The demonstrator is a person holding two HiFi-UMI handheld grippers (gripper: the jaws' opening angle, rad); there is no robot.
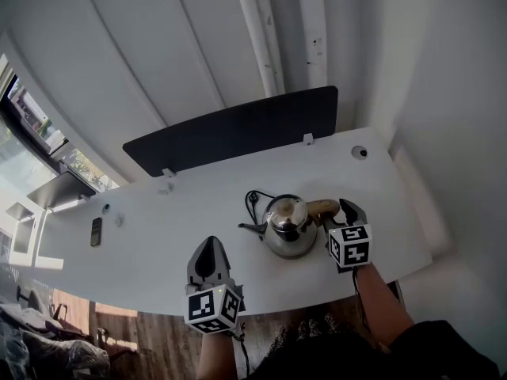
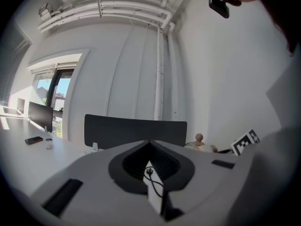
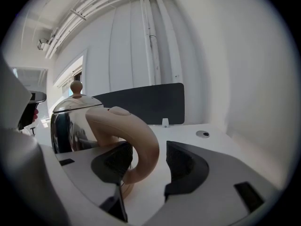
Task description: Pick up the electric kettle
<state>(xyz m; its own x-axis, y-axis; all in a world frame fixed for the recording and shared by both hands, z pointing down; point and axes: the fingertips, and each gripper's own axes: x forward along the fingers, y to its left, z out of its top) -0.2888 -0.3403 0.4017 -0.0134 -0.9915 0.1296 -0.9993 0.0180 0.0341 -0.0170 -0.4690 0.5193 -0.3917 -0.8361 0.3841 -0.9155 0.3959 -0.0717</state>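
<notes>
The right gripper [image 3: 146, 166] is held wide open, with the handle [image 3: 143, 142] of the electric kettle [image 3: 70, 124] between its jaws, unclamped. If closed off-centre, the handle may be nudged and the kettle tipped.

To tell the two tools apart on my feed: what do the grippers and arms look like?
The left gripper and right gripper match: grey wedge-shaped jaws lined with dark ribbed pads, each backed by a cube of black-and-white square markers. A thin black cable runs between the left gripper's jaws. Forearms show no sleeves.
</notes>
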